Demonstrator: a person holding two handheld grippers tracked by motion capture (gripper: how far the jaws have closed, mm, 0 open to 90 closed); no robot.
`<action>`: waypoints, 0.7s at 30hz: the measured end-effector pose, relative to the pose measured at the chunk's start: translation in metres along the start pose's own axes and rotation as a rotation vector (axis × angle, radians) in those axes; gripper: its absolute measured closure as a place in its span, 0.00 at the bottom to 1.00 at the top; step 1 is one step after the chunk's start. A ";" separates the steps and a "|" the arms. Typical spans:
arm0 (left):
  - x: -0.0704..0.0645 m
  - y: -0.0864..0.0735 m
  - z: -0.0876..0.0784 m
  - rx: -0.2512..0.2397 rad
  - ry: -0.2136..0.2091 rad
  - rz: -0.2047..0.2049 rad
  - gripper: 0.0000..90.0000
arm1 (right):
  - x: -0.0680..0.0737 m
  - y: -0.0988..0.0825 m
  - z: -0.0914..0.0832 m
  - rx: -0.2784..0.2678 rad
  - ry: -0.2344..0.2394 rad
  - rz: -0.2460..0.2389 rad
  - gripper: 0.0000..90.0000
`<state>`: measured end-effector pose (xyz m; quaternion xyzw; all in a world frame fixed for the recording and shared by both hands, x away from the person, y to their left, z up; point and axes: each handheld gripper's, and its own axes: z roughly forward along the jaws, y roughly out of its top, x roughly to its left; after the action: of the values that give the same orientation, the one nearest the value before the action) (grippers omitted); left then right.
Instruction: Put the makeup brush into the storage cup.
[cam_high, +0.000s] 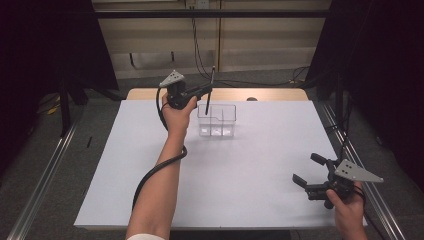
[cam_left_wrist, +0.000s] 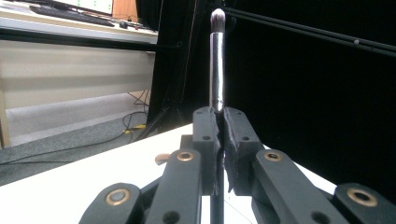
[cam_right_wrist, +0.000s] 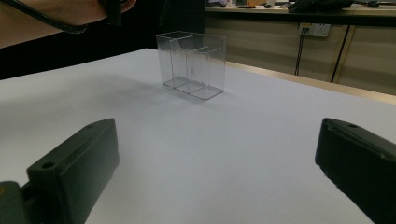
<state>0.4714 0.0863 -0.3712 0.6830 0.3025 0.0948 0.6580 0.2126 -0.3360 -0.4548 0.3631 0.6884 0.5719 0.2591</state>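
Note:
My left gripper (cam_high: 207, 90) is raised at the far side of the white table (cam_high: 240, 175) and is shut on a slim black makeup brush (cam_high: 210, 85). The brush stands nearly upright, bristles up, its lower end just above the left part of a clear divided plastic box (cam_high: 217, 120). In the left gripper view the jaws (cam_left_wrist: 219, 122) press together on the brush's silver ferrule (cam_left_wrist: 217, 60). My right gripper (cam_high: 306, 168) rests low at the near right of the table, open, with nothing between its jaws. In the right gripper view (cam_right_wrist: 217, 140) the clear box (cam_right_wrist: 191, 63) stands ahead.
A small dark object (cam_high: 251, 99) lies at the table's far wooden edge. Metal rails (cam_high: 45, 175) run along both sides of the table. Cables hang down the back wall (cam_high: 197, 50). Black curtains close in both sides.

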 end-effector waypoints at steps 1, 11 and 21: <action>0.000 0.000 0.001 0.003 0.000 0.004 0.94 | 0.000 0.000 0.000 -0.001 0.000 0.000 0.00; -0.003 0.001 0.008 0.004 -0.005 0.013 0.93 | -0.001 0.000 -0.001 -0.001 0.001 0.002 0.00; -0.005 0.002 0.015 0.002 0.002 0.010 0.93 | -0.001 0.000 -0.001 -0.003 0.002 0.003 0.00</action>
<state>0.4763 0.0712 -0.3696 0.6850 0.2998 0.0986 0.6567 0.2124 -0.3374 -0.4547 0.3635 0.6872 0.5736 0.2581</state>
